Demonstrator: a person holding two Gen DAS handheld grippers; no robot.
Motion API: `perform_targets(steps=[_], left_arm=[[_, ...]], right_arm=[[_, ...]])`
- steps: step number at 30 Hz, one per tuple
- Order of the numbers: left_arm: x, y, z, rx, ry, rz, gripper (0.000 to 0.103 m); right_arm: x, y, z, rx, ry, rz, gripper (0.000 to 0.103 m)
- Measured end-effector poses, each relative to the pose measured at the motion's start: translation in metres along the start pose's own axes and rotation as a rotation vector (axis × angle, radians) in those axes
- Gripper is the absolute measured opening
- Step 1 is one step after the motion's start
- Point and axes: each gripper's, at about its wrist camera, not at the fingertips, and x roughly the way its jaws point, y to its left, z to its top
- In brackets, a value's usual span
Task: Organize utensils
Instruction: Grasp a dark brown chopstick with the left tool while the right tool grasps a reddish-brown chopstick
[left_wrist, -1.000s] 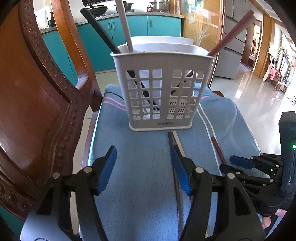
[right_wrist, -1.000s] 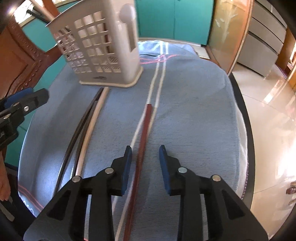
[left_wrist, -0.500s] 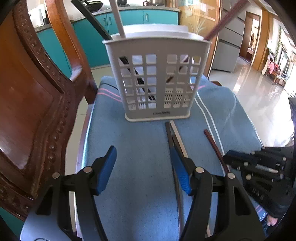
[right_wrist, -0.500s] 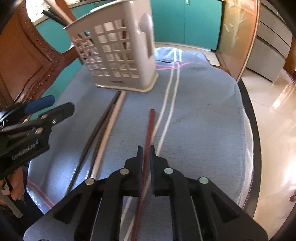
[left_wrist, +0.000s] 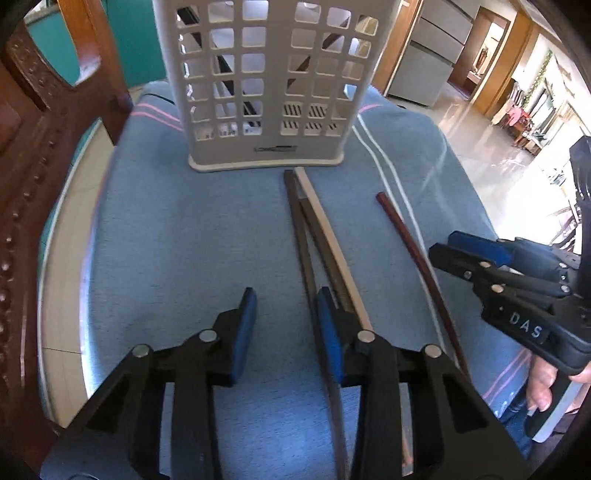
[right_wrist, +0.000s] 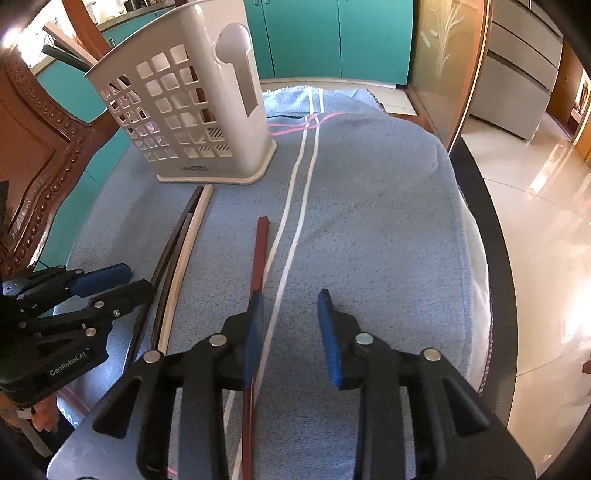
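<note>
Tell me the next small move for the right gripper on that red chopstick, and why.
Probably nudge the right gripper sideways toward the left gripper before closing. Its jaws are opening, and the red chopstick lies on the blue towel along one finger rather than centred in the gap, which holds mostly bare towel. Closing here would likely miss it.

Blue towel (right_wrist: 369, 221) covers table, probably round; on it white basket (right_wrist: 192, 110), loose chopsticks (left_wrist: 317, 236).
</note>
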Motion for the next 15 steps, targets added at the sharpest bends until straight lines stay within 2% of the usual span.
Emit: perform_targets(steps=[2, 9, 11, 13, 15], left_arm=[[0.002, 0.000, 0.001, -0.004, 0.002, -0.010, 0.035], [0.005, -0.006, 0.002, 0.016, -0.002, 0.027, 0.033], [0.003, -0.007, 0.000, 0.008, 0.002, 0.039, 0.028], [0.002, -0.002, 0.001, -0.007, 0.003, 0.048, 0.027], [0.000, 0.007, 0.002, -0.040, 0.000, 0.023, 0.028]], right_arm=[[0.000, 0.001, 0.001, -0.003, -0.001, 0.002, 0.032], [0.003, 0.005, -0.001, -0.025, 0.006, -0.013, 0.037], [0.003, 0.005, -0.002, -0.025, 0.006, -0.013, 0.037], [0.004, 0.005, -0.002, -0.024, 0.004, -0.011, 0.038], [0.004, 0.006, -0.001, -0.023, 0.001, -0.003, 0.038]])
